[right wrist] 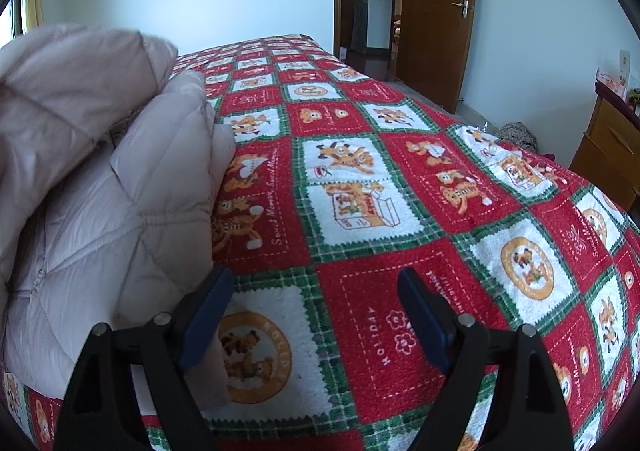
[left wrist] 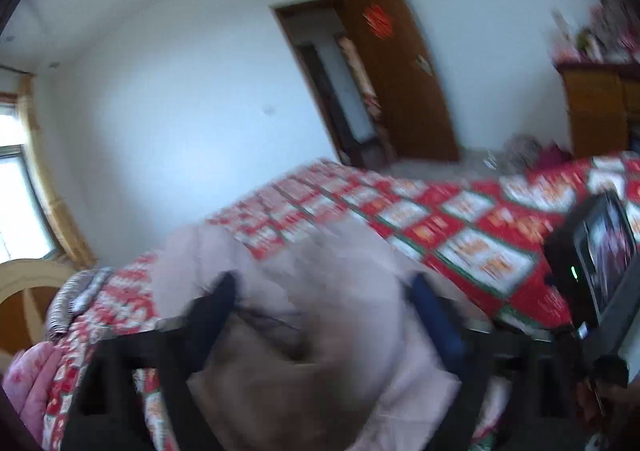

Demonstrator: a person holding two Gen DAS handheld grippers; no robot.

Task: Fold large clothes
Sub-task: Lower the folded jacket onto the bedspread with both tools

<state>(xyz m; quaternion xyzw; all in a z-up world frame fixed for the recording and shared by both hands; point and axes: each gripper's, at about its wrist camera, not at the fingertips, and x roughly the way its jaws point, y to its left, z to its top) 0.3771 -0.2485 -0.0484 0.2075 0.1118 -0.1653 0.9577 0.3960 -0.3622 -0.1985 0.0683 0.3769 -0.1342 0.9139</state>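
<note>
the coat (right wrist: 100, 187), a pale quilted puffer, is lying bunched on the left part of the bed (right wrist: 360, 251), one thick fold resting over another, its near edge reaching toward the bed's front edge; the patterned blanket to its right is lying bare. the left gripper (left wrist: 320, 291) is standing released, jaws wide, with the coat's padded bulk showing between and beyond them in a blurred view; the pads are not pressing on the fabric, so nothing is being held. the right gripper (right wrist: 316, 291) is also standing released, hovering over the blanket just beside the coat's right edge, its left finger (right wrist: 208, 311) sitting against or right next to the coat's lower corner; whether it is touching cannot be told.

the coat is looking light for its size but bulky and springy; the fill is likely pushing back against any crease, so a fold is probably wanting to be pressed flat or it will puff open. the shell is looking smooth and probably slippery, so a shallow pinch is likely to slide off. the better hold is seeming to be a deep bite on a stitched seam or a hem edge, where the padding is thinner, one gripper at each corner of the same edge so the panel lifts evenly.
</note>
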